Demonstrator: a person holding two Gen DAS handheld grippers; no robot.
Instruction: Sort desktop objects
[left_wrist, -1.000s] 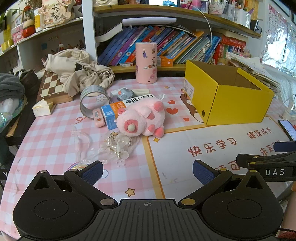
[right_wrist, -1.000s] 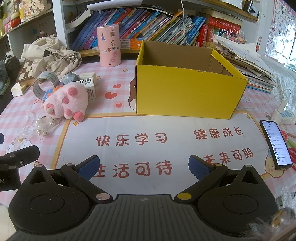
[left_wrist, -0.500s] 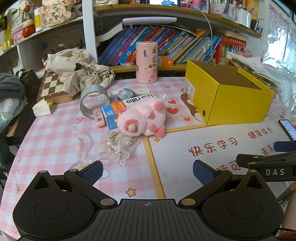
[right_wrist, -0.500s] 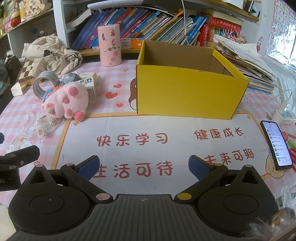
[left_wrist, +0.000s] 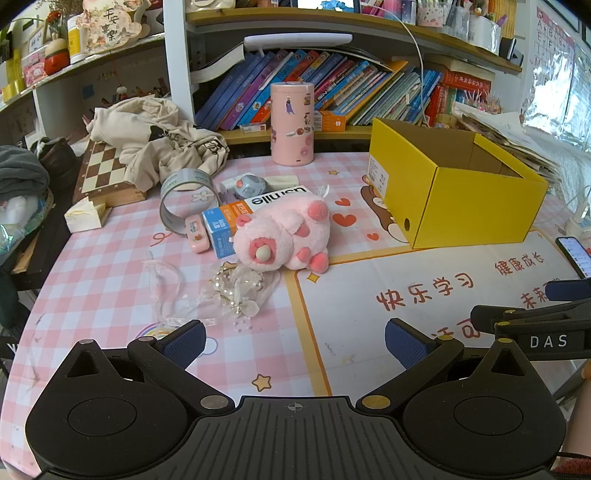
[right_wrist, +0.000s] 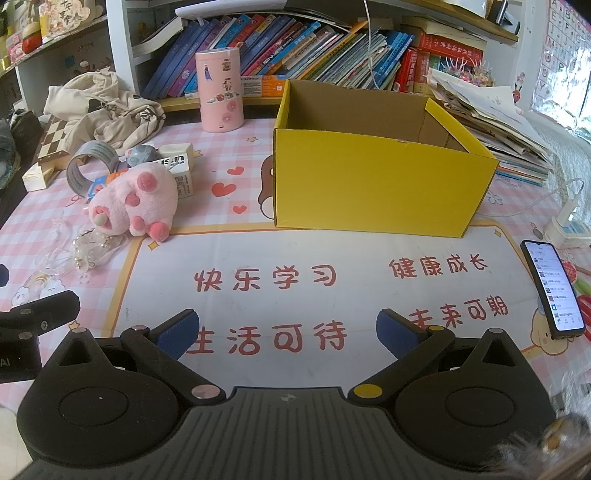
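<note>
— Moved since a second ago? Nothing to speak of: both claws hanging where they were, every object in place.

— Room to move?

— Plenty over the white printed mat (right_wrist: 295, 258) in front of both claws; bare all the way up to the yellow box (right_wrist: 376, 184). Crowded only on the left side of the table (left_wrist: 92, 266), and a phone (right_wrist: 552, 288) lying near the right edge.

— Claws?

— Left claw (left_wrist: 295, 338) spread wide, gripping nothing, low over the pink checked cloth. Right claw (right_wrist: 284, 328) likewise wide apart and empty, over the red characters.

— The box?

— Open-topped cardboard, yellow outside, brown inside; no contents visible from either view, floor partly hidden.

— Things to sort?

— Clustered left of the box, well apart from it. Pink plush toy (left_wrist: 284, 236), fluffy, on its side, touching a blue and orange carton (left_wrist: 225, 225). Just in front, a clear plastic bag of pearly beads (left_wrist: 236, 291). Behind, a grey tape roll (left_wrist: 184, 199) on edge, a small pink case (left_wrist: 195, 238) at its foot, and a round grey gadget (left_wrist: 249, 184). Tall pink cylinder (left_wrist: 291, 123) upright by the bookshelf.
</note>
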